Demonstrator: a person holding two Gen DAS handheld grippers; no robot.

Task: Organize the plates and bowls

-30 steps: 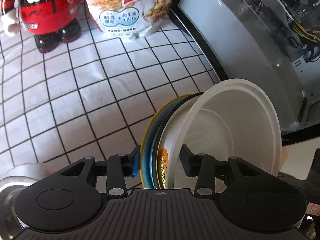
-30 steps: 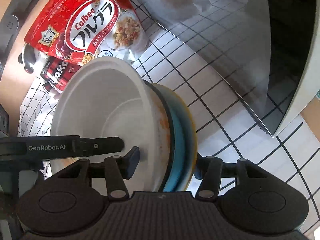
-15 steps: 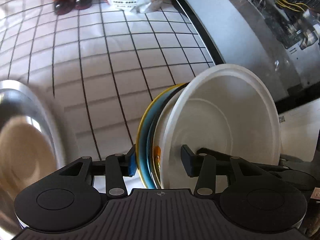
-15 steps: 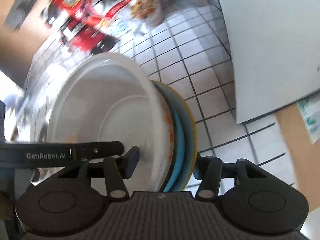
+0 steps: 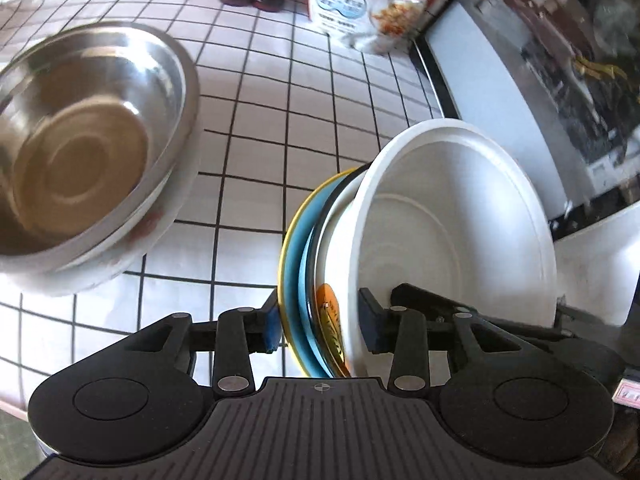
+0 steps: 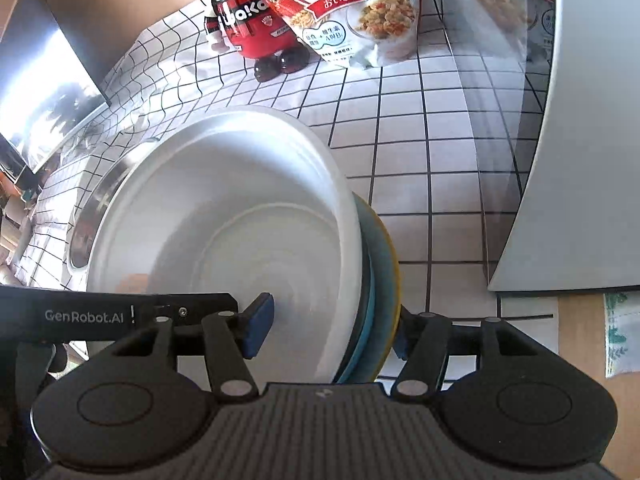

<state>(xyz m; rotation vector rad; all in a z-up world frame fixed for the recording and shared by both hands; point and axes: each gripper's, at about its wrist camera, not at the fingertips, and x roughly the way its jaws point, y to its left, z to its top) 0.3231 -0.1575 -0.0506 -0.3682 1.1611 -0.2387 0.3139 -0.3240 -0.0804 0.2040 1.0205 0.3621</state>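
A stack stands on edge: a white bowl (image 5: 452, 216) (image 6: 224, 216) against a blue plate with a yellow rim (image 5: 294, 264) (image 6: 386, 256), with dark and orange rims between them. My left gripper (image 5: 320, 328) is closing on its near rim, one pad on the yellow rim and the other inside the bowl. My right gripper (image 6: 328, 332) grips the opposite rim the same way, and its jaws are opening; I see no gap at its pads. To the left a steel bowl (image 5: 80, 140) (image 6: 108, 184) rests on a white dish (image 5: 120, 256).
A white cloth with a black grid (image 5: 280, 128) covers the table. At the back stand a red figure (image 6: 252, 20) and a cereal bag (image 6: 360, 8). A grey appliance with a glass door (image 6: 580, 140) flanks the right side, and a dark screen (image 6: 44, 88) lies far left.
The stack has travelled toward the steel bowl, which has come fully into the left wrist view. Both wrists have rolled, and the figure and cereal bag now sit upright in the right wrist view.
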